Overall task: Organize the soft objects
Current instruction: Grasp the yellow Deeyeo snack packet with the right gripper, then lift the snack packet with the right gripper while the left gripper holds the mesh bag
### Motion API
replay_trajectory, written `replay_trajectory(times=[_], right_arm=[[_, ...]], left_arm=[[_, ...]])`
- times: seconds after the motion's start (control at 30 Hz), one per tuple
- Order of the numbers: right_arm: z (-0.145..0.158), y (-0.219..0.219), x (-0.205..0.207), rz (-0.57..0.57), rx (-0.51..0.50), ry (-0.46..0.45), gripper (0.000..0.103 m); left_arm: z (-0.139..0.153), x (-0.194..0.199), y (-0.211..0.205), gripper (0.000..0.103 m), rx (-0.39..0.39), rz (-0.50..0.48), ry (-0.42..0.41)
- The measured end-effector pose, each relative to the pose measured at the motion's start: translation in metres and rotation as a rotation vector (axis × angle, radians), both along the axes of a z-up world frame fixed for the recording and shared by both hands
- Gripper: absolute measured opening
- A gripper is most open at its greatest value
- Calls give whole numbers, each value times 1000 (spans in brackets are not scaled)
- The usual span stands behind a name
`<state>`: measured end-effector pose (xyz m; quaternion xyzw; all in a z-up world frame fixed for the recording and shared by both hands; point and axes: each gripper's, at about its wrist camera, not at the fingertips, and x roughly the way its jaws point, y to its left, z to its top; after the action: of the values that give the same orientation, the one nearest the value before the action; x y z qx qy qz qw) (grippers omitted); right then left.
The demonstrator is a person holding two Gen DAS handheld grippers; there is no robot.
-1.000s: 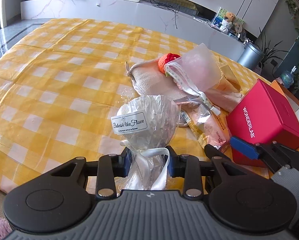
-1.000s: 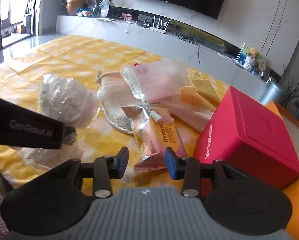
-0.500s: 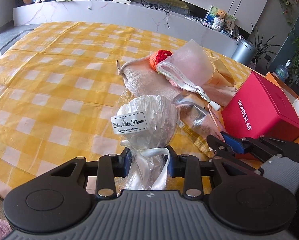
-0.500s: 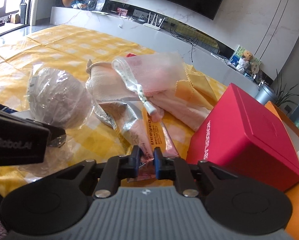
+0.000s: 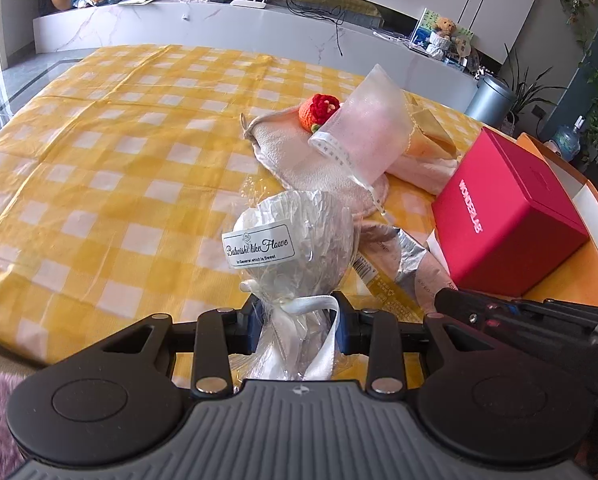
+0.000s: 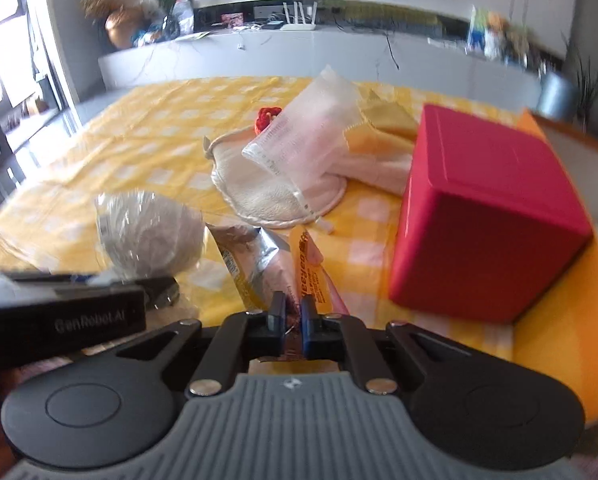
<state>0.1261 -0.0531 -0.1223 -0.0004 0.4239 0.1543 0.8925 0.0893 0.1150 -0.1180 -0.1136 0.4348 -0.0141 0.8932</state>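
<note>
My left gripper is shut on the ribboned neck of a clear-wrapped flower ball with a white label, held above the yellow checked tablecloth. My right gripper is shut on the end of a pink and orange snack packet, lifted off the cloth. The ball also shows in the right wrist view. Behind lie a beige cloth pouch, a clear zip bag, a red knitted piece and a yellow cloth.
A red WONDERLAB box stands at the right on an orange tray. A white marble counter runs behind the table. The left gripper's body crosses the lower left of the right wrist view.
My right gripper has closed on the snack packet and pulled it up and away from the pile. The left gripper keeps holding the flower ball and has risen a little.
</note>
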Motion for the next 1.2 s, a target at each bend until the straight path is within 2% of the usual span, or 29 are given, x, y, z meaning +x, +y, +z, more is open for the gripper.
replay_trajectory(times=[0.07,0.17,0.3,0.67,0.83,0.97,1.07,1.2], right_arm=[[5,-7,-6,-20,35,3,3],[15,-9,-20,-20,17,-39,0],[26,-18,-35,-27,45,-61,0],[69,-58,-78,-81,116,-198,0],[89,-88,-95,-125,153,-270,0],[104,-105,-102,-150,152,-319,0],[95,-117,-95,-143,166,-257,0],[59,-122,-81,-92,183,-67,2]], left_arm=[[4,-8,-4,40,12,-5,-5],[11,-18,-11,40,30,-6,-1],[24,-31,-18,39,50,-9,-8],[71,-59,-52,40,93,-57,-113],[84,-61,-75,40,99,-109,-153],[86,-54,-88,40,89,-136,-153],[77,-53,-93,40,99,-163,-116],[57,-52,-90,40,108,-171,-57]])
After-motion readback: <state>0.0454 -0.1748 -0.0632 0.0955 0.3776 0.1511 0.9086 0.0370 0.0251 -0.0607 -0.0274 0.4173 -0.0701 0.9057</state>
